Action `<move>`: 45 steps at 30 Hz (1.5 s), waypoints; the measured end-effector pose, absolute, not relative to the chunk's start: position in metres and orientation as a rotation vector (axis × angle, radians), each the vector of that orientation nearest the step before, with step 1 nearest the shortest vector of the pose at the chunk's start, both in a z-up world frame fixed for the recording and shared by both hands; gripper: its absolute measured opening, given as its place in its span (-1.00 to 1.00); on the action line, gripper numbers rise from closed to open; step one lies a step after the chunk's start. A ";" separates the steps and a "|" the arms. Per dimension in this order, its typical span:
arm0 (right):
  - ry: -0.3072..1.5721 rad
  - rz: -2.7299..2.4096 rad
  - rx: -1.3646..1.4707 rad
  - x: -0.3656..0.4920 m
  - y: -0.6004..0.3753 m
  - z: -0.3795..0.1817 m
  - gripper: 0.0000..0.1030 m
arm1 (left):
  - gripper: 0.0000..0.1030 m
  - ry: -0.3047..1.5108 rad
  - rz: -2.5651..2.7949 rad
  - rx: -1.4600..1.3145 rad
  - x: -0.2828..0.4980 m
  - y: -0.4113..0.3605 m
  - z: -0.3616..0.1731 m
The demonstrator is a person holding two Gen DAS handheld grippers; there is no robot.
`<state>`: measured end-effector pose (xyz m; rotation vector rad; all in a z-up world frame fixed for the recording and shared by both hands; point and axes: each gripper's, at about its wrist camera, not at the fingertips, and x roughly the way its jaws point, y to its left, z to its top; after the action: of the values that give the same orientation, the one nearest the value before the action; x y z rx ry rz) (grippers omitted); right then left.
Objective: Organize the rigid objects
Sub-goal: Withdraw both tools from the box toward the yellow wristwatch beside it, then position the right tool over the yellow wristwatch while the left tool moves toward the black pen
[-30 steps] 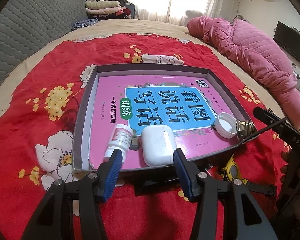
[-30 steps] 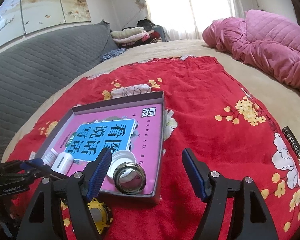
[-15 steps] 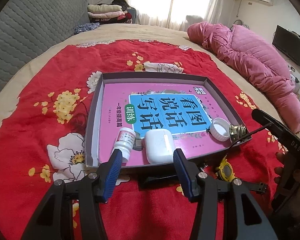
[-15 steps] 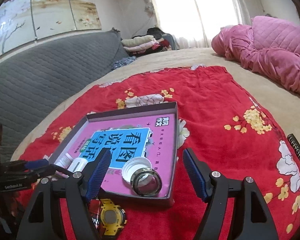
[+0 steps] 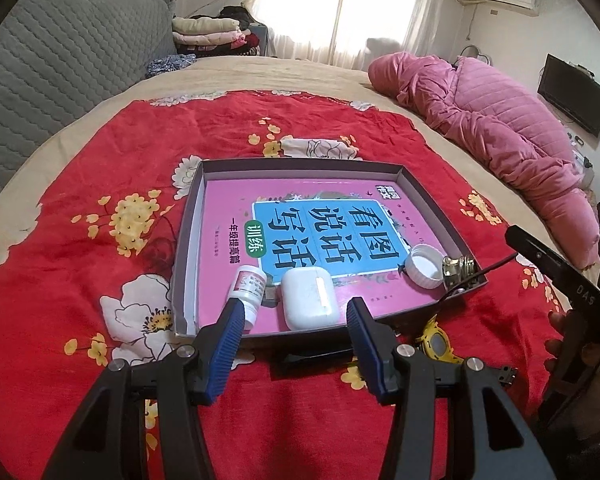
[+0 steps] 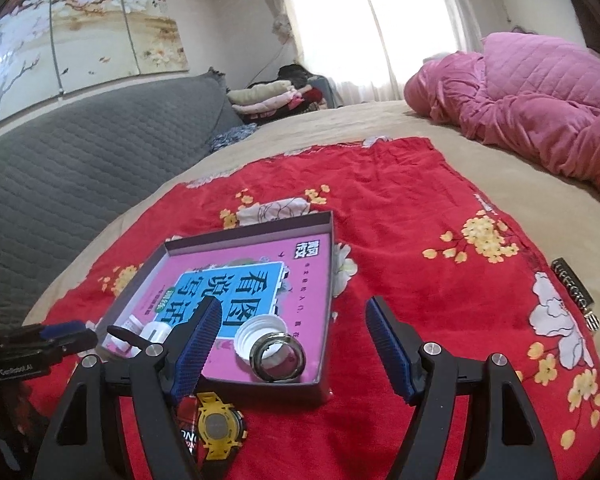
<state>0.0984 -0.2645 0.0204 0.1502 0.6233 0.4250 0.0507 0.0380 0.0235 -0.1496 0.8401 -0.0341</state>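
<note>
A shallow grey box [image 5: 188, 240] [image 6: 326, 280] lies on the red cloth with a pink book [image 5: 324, 220] in it. On the book lie a small white pill bottle [image 5: 247, 290], a white earbud case [image 5: 309, 298], a white cap [image 5: 422, 266] [image 6: 260, 334] and a metal ring [image 5: 458, 272] [image 6: 276, 356]. A yellow watch [image 5: 436, 342] [image 6: 218, 426] lies on the cloth just outside the box's near edge. My left gripper [image 5: 296, 320] is open and empty above that edge. My right gripper [image 6: 292, 328] is open and empty near the ring and watch.
The red floral cloth [image 5: 80, 280] covers a bed. A pink quilt [image 5: 500, 120] lies at the right. A grey headboard [image 6: 80, 152] and folded clothes [image 5: 208, 30] are at the far side. A dark flat object [image 5: 316, 356] lies by the box's near edge.
Both grippers have pulled back and risen from the box, which looks smaller now. Both stay open. The objects in the box have not moved.
</note>
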 end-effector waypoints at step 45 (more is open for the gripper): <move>0.697 0.487 -0.029 0.031 -0.225 0.028 0.47 | 0.02 0.890 -0.102 -0.119 0.017 0.035 0.023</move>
<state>0.0313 -0.2252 0.0281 -0.0287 0.6974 0.4867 0.0172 0.0345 0.0231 -0.1191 0.8900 -0.1021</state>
